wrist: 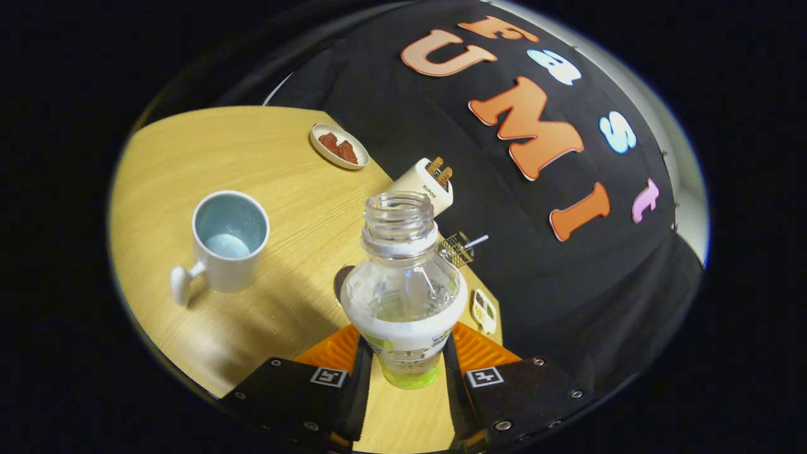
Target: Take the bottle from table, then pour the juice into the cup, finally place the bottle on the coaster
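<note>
One bottle clamped, lifted clear of the counter

One capless clear bottle [403, 277] sits between the jaws of the gripper [406, 362], both fingers [356, 378] pressed on its labelled lower part, so the jaws are closed on it. Bottle tilted, mouth open, a little green-yellow juice at the bottom. Wooden counter [208, 145] below. White cup [227, 243] with a knob handle stands beyond the fingers, off to the bottle's side, apart from it. Dark round coaster [342, 280] peeks out just behind the bottle. Farther back: small plate [339, 146] with brown pieces, white toaster [425, 185] with toast, a small wire basket [456, 249].
</note>
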`<action>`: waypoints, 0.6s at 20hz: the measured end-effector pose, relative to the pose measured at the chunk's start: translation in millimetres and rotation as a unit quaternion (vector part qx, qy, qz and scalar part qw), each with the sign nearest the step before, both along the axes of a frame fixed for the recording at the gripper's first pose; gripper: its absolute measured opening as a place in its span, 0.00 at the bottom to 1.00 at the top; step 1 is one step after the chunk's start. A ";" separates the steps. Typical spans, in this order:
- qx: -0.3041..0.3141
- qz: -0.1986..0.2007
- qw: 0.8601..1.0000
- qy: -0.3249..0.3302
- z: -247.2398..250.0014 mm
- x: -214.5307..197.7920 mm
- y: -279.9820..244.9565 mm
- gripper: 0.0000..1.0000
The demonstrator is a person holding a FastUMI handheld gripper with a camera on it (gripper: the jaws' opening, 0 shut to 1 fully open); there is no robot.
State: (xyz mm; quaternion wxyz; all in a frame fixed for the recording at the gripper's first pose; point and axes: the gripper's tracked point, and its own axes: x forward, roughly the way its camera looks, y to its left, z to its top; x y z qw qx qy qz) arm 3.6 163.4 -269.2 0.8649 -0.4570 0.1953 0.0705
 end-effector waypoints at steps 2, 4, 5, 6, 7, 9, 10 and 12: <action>-0.020 0.011 1.000 -0.005 -1.7 1.4 4.5 0.55; -0.037 0.020 0.999 -0.005 -4.7 0.6 10.1 0.55; -0.047 0.028 0.999 -0.005 -5.9 1.0 12.8 0.54; -0.058 0.036 0.998 -0.007 -5.9 2.3 14.5 0.54; -0.071 0.045 0.996 -0.009 -6.6 5.3 15.7 0.54; -0.098 0.060 0.993 -0.014 -4.5 8.6 18.4 0.54; -0.110 0.066 0.992 -0.016 -4.6 10.3 19.7 0.54; -0.124 0.080 0.989 -0.018 -1.6 10.6 25.0 0.54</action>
